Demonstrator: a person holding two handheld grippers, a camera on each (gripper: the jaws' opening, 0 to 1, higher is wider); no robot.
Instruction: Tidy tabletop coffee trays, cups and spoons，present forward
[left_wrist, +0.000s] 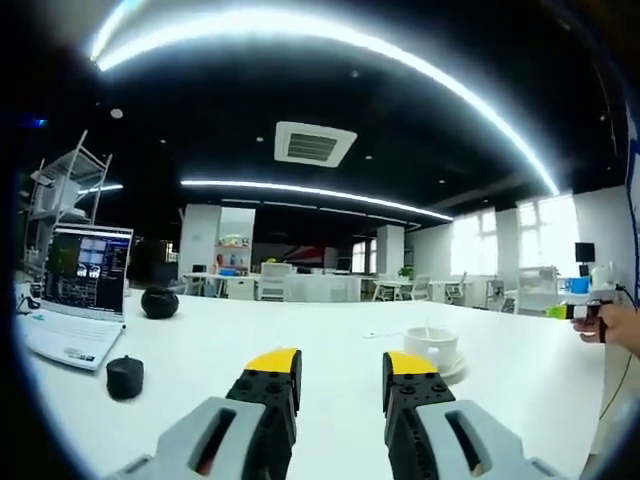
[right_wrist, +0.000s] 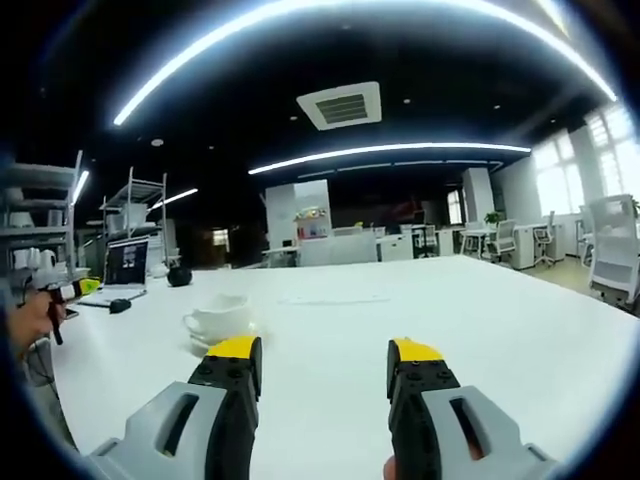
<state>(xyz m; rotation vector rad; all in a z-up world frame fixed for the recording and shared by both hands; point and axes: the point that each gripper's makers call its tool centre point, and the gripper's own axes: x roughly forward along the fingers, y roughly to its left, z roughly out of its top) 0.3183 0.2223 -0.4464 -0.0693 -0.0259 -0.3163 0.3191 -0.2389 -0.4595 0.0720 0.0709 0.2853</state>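
White table (left_wrist: 330, 345), open-plan office

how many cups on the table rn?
1. One white cup on a saucer, just beyond the left gripper's right jaw; it also sits ahead-left of the right gripper. Any behind the cameras would be hidden.

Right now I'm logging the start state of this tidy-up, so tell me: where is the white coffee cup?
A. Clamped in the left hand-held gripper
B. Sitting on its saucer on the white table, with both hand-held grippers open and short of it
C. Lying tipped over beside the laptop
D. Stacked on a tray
B: the coffee cup sits upright on its saucer on the table, beyond the open left hand-held gripper and right hand-held gripper.
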